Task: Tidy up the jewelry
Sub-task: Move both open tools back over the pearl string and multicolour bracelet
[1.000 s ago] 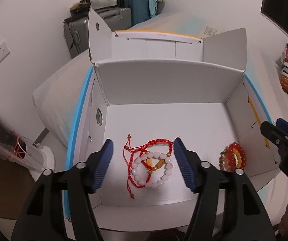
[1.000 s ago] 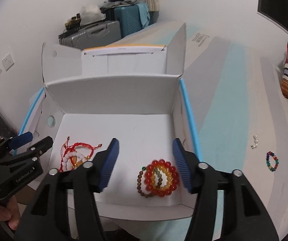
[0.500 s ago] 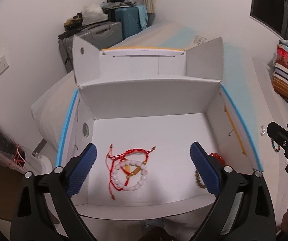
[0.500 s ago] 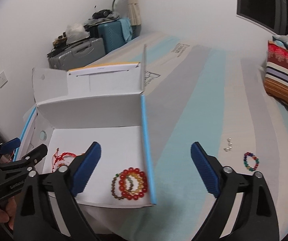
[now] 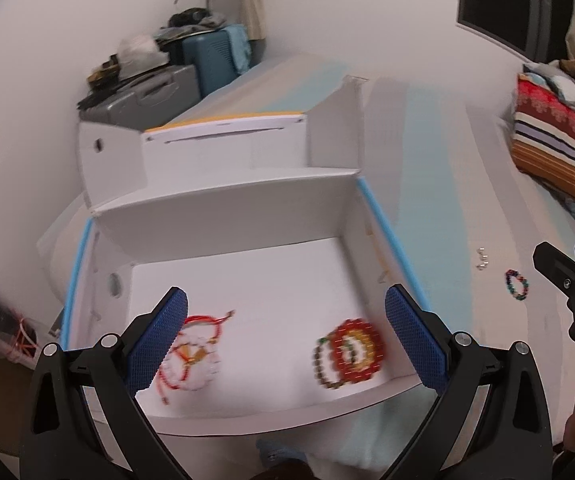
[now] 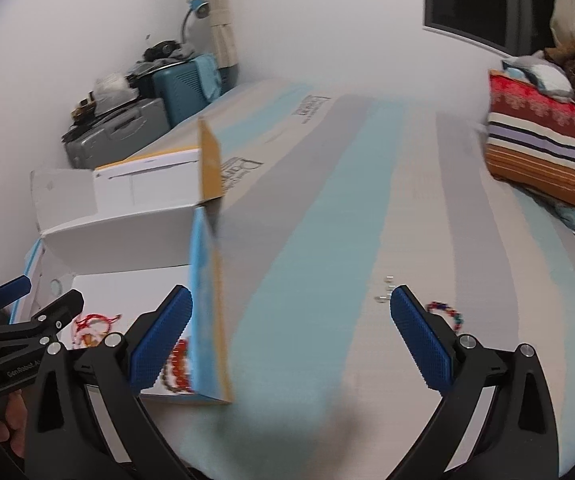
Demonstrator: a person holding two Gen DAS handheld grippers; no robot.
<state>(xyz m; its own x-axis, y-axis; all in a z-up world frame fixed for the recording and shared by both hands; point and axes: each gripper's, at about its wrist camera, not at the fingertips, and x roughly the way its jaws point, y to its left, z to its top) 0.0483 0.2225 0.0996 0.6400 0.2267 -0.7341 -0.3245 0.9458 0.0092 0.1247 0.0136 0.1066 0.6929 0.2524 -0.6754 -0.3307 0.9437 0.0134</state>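
Both grippers released, fingers wide: left gripper (image 5: 286,342) over white box (image 5: 227,212) holding red-bead bracelets (image 5: 350,347); right gripper (image 6: 291,338) beside box, multicolour bracelet (image 6: 447,314) on bed.

Two bracelet heaps (image 5: 349,350) in the box (image 5: 223,216); another bracelet (image 5: 516,285) right of it

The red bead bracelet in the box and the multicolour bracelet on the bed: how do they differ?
The red bead bracelet lies inside the white box; the multicolour bracelet lies outside on the bed. The red one shows mostly one colour, the other several. Both are bead loops lying flat.
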